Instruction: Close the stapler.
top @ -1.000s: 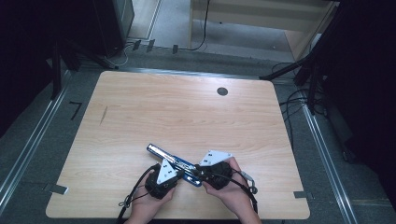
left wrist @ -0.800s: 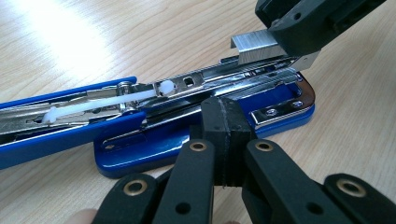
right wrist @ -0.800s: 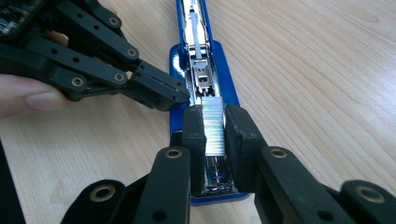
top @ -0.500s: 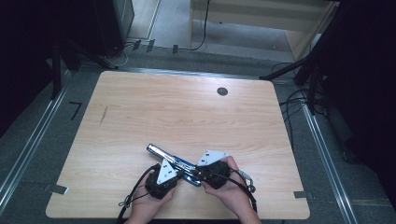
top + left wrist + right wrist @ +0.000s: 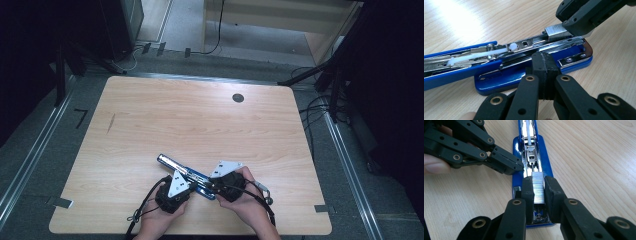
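Staple strip (image 5: 538, 187) is sitting over the open blue stapler (image 5: 186, 176) on the worktop (image 5: 200, 125) near edge, right gripper (image 5: 538, 188) fingers gripping it; left gripper (image 5: 545, 67) fingers are resting closed against the stapler base.

You find no lettering, brand, number or label to read on the blue stapler (image 5: 534, 72), on the block of staples (image 5: 539, 186) or on either gripper. The wooden worktop (image 5: 200, 125) carries no writing from edge to edge either.
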Motion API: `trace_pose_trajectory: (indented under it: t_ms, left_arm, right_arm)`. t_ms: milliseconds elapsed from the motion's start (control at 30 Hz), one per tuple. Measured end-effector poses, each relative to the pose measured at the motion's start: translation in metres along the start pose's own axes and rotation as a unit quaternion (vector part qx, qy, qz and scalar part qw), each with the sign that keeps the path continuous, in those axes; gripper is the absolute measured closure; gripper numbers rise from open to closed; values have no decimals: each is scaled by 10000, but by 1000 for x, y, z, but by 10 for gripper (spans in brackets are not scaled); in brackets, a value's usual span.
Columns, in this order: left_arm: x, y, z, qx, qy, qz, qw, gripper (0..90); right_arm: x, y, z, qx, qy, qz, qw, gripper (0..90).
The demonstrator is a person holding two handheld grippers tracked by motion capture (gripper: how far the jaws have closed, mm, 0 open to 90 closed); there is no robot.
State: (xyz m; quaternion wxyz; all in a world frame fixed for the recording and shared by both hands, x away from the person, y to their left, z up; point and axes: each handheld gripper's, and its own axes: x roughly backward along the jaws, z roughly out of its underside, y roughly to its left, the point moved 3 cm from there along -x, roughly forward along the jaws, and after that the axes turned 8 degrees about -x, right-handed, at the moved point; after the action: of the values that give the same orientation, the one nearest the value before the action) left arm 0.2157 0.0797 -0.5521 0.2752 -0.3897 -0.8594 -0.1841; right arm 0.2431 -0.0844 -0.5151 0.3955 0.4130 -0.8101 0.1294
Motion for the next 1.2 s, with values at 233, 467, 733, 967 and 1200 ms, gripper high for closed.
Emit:
trace_pose_trajectory:
  t_ms: [233,467,733,967,1200]
  left_arm:
    - [0,0,0,1,3,-3,10000,900]
    - [0,0,0,9,2,-5,10000,900]
    - [0,0,0,1,10,-6,10000,900]
    - [0,0,0,-1,10,-5,10000,900]
    - [0,0,0,0,5,-3,10000,900]
  right_arm:
    - [1,0,-1,33,-4,-35,10000,795]
    - [2,1,-2,57,-32,-49,10000,795]
    - [1,-1,-1,40,9,-64,10000,795]
    - [0,-2,-1,51,5,-78,10000,795]
    - [1,-1,0,44,-3,-82,10000,795]
